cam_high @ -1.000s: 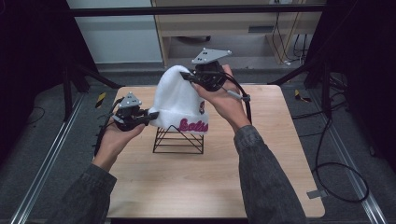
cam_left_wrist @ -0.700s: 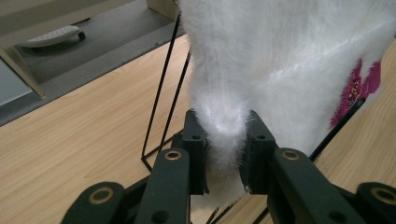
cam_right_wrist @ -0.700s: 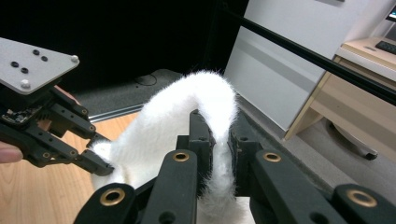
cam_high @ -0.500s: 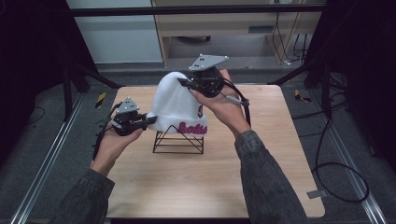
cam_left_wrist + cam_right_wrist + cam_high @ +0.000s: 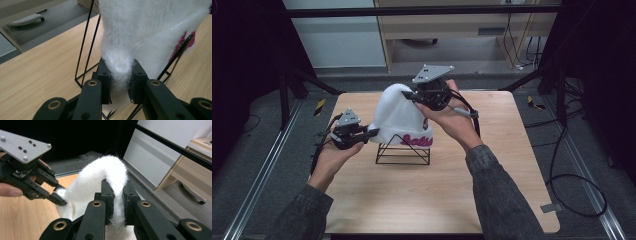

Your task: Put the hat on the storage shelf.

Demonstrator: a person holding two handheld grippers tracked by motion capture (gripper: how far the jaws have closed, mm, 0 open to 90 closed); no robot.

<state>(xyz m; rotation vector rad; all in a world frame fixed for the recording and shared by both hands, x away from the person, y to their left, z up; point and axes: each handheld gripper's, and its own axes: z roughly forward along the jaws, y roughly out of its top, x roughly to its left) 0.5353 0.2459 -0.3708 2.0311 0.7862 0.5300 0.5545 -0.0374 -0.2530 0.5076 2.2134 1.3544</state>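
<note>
I had the white beanie [image 5: 399,117] draped over the black wire stand [image 5: 403,150], centre of the high view, pink lettering along its lower right edge. My left gripper [image 5: 362,135], centre-left of frame, had its jaws pinching the hat's lower left edge; in the left gripper view [image 5: 120,85] fur was squeezed btwn the pads. My right gripper [image 5: 412,95], just above centre, pinched the crown w/ jaws pressed on a fold of fabric [image 5: 117,205]. The stand sat on the wooden table [image 5: 492,190].
</note>
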